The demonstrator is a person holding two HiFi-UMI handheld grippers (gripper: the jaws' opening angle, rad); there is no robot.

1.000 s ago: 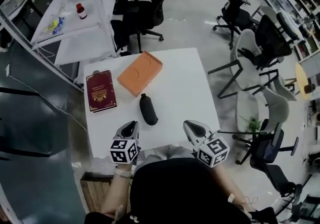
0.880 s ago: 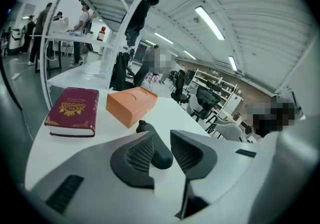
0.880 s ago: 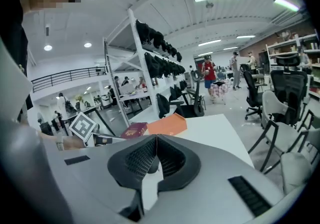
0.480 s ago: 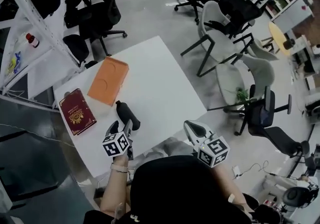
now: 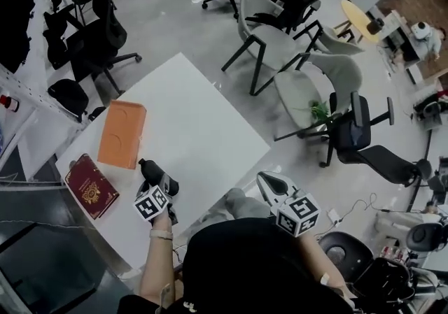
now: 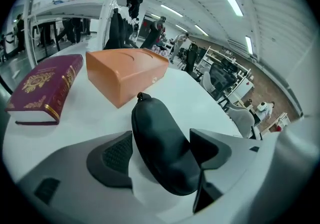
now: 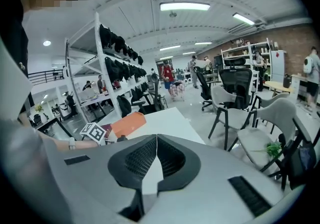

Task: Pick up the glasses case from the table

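The black glasses case (image 5: 148, 169) lies on the white table (image 5: 203, 124), near its front edge. In the left gripper view the case (image 6: 162, 150) sits lengthwise between the jaws. My left gripper (image 5: 165, 182) (image 6: 161, 137) straddles its near end; its jaws are opening and stand wide, and a strip of table shows between the left pad (image 6: 116, 155) and the case. My right gripper (image 5: 264, 178) (image 7: 156, 140) hangs shut and empty, off the table's right edge beside my body.
An orange box (image 5: 120, 134) (image 6: 125, 71) lies just beyond the case. A dark red book (image 5: 91, 185) (image 6: 42, 88) is to its left. Office chairs (image 5: 280, 47) stand on the floor past the table's far right side, and shelving runs along the left.
My left gripper has gone forward and down to the glasses case, and its jaws have spread around the case's near end. The right gripper stayed shut off the table's edge. The head view has swung.
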